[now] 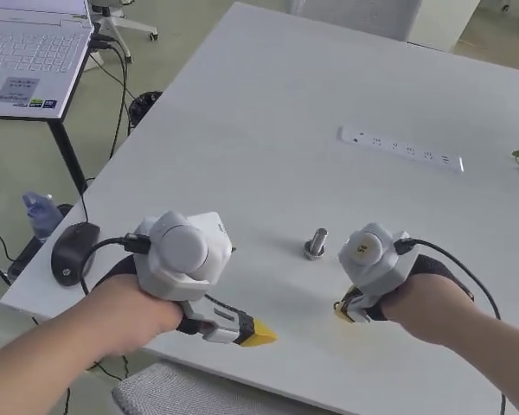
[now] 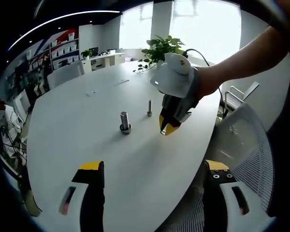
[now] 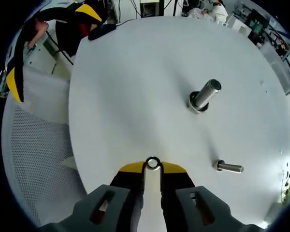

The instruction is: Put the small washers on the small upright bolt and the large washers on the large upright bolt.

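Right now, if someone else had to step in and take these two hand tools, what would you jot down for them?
Left gripper: jaws wide open, empty, above the near side of the white table.
Right gripper: shut on a washer, close to the bolts.
Large bolt and small bolt: upright on the table, set apart.
Done: cannot tell if any washer is on a bolt yet.
Left: drop the held washer on the matching bolt; its size is hard to judge.

The large bolt [image 1: 317,244] stands upright on the white table [image 1: 268,104], silvery, with a wider ring at its foot. The small bolt [image 3: 228,167], much thinner, stands upright near it. One washer [image 3: 152,163], a small metal ring, sits pinched between the right gripper's [image 3: 152,170] tips.
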The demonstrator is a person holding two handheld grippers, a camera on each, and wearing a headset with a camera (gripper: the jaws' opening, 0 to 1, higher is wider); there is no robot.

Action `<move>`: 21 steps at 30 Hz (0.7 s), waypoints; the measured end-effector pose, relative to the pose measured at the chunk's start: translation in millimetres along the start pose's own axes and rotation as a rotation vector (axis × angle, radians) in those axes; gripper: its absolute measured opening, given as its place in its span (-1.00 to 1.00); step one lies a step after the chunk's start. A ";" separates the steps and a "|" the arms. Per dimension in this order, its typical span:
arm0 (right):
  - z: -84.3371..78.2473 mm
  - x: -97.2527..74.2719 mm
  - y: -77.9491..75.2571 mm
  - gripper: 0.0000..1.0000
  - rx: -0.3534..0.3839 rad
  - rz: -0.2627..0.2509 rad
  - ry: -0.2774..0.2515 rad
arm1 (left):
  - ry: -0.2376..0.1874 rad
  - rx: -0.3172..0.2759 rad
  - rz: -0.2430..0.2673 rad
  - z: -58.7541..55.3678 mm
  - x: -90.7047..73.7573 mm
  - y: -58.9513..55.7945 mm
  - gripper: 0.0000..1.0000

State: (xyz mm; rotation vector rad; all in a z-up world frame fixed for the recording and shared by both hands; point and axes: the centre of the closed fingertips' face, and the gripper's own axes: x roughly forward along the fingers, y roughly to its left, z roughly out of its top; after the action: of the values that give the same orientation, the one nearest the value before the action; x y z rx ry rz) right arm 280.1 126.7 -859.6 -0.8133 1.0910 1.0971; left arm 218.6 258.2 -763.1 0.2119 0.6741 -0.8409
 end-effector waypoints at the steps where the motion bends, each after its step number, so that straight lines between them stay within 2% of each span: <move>1: -1.9 -2.3 -2.5 -0.76 0.006 -0.003 -0.009 | 0.000 0.000 0.001 0.0 0.4 0.4 0.68; 12: -23.2 -22.1 -22.7 -0.76 0.034 -0.042 -0.039 | -0.044 -0.027 -0.003 5.7 0.5 2.2 0.71; 21: -37.8 -26.3 -34.6 -0.76 0.069 -0.044 -0.037 | -0.055 -0.029 -0.001 8.3 2.5 2.2 0.72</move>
State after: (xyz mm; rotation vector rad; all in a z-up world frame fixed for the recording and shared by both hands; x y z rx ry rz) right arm 300.9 75.0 -845.4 -0.7563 1.0696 1.0287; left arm 225.3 254.5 -758.4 0.1613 0.6350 -0.8347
